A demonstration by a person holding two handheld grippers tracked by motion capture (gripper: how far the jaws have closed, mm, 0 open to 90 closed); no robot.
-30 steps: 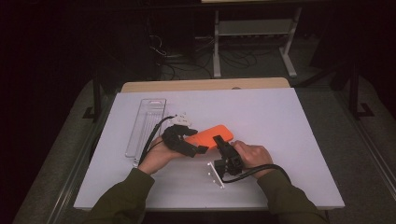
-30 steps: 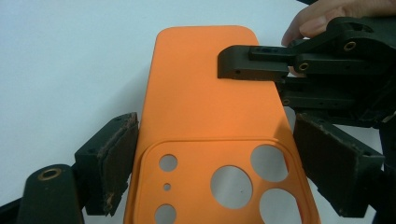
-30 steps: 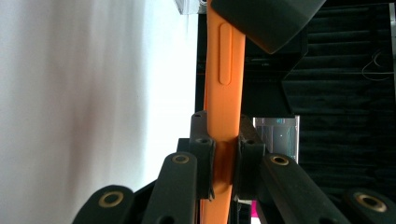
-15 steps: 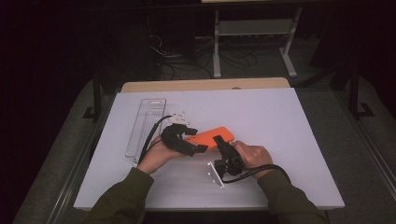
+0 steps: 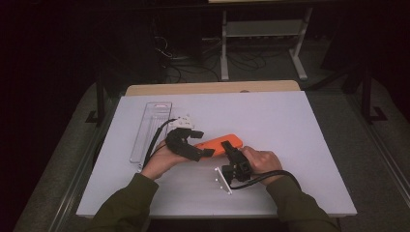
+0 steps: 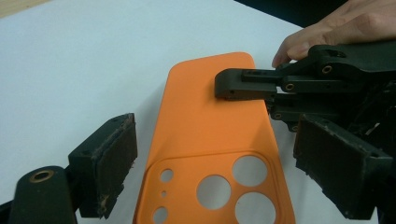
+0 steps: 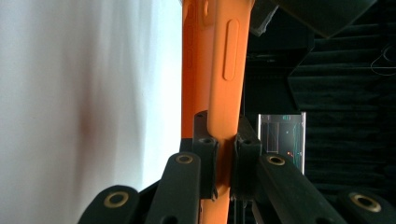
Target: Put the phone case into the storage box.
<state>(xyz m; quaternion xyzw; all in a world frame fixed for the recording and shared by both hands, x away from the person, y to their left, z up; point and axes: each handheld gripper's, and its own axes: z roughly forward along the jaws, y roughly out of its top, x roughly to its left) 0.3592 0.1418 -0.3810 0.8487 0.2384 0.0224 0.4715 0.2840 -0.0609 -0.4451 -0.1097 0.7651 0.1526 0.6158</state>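
Straddling the camera-cutout end of the orange phone case, the left gripper has just been opening; its pads stand clear of both long edges. The case lies on the white table, long axis running toward 12 o'clock in the left gripper view. At 2 o'clock, the right gripper stays clenched on its edge.

room: dark | table: white top | behind: metal stand, floor cables
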